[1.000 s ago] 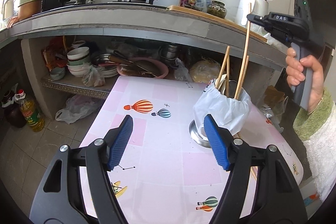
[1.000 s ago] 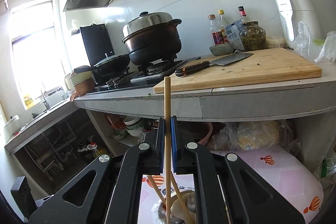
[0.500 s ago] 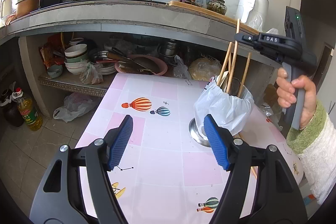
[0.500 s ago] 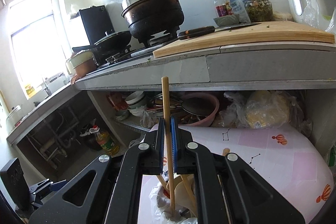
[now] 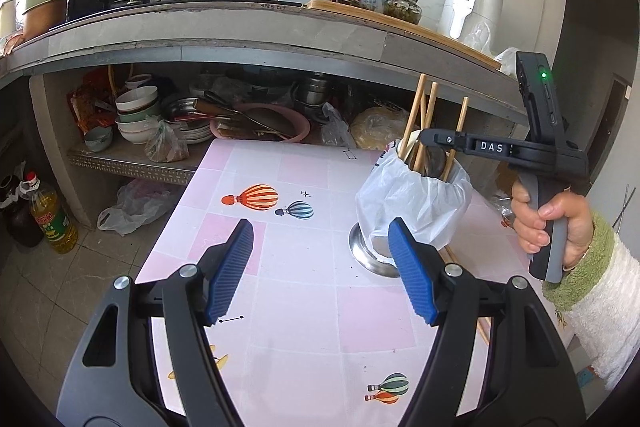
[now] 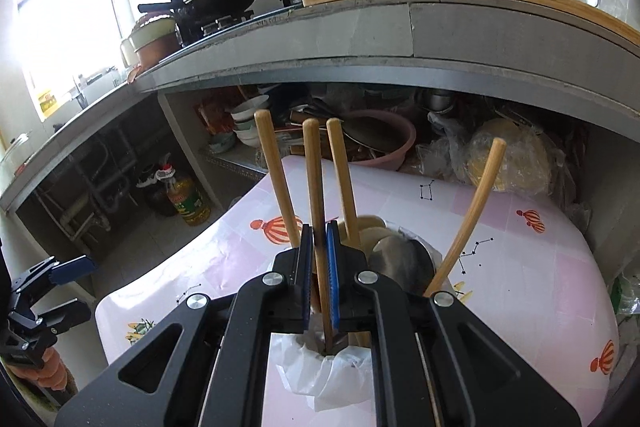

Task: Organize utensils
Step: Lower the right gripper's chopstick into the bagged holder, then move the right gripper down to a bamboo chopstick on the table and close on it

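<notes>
The right tongs (image 6: 319, 269) are pinched tight on one wooden chopstick (image 6: 316, 187), gripped low on its shaft so the lower end can be steered into the utensil holder (image 5: 416, 203); that end already sits inside the mouth. The holder is a steel cup draped in a white plastic bag (image 6: 320, 375), standing near the right edge of the bench (image 5: 280, 291). Three other chopsticks lean in it, fanned apart, which leaves only a narrow slot for this one. The left tongs (image 5: 320, 267) hang wide open with nothing between their pads, low over the middle of the bench just beside the holder's base, probably ready to steady it. Bare pink top spreads toward the left and near edges; the counter's overhang closes in behind.
</notes>
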`<act>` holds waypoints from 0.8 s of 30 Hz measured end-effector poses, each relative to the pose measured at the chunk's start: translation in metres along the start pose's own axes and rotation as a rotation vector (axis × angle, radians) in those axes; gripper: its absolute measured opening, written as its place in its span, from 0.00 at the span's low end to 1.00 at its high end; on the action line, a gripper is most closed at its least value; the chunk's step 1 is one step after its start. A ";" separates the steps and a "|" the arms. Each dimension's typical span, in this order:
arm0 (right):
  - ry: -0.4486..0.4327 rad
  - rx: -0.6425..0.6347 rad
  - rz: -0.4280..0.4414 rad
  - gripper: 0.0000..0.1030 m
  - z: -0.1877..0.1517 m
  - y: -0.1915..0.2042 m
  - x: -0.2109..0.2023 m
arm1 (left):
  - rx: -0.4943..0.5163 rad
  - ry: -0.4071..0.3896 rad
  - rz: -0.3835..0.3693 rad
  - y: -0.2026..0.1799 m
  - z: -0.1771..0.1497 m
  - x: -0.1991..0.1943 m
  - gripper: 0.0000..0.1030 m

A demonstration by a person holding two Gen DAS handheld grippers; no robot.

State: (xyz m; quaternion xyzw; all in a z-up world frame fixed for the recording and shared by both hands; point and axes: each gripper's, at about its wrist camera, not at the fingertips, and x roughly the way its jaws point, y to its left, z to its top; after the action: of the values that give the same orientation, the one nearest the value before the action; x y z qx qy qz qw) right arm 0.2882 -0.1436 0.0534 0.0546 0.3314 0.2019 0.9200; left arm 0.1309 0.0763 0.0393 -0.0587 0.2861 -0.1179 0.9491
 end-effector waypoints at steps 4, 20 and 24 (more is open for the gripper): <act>-0.020 0.022 0.020 0.08 -0.002 -0.005 -0.018 | 0.006 0.004 -0.004 -0.004 -0.001 0.000 0.65; 0.033 0.292 -0.160 0.24 -0.130 -0.091 -0.109 | 0.091 0.131 -0.109 -0.056 -0.032 0.038 0.74; 0.153 0.362 -0.192 0.24 -0.178 -0.102 -0.084 | 0.116 0.196 -0.136 -0.077 -0.047 0.058 0.75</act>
State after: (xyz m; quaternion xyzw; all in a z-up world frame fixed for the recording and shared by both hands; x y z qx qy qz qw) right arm 0.1516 -0.2772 -0.0591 0.1717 0.4350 0.0540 0.8823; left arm 0.1368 -0.0151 -0.0161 -0.0113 0.3657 -0.2035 0.9082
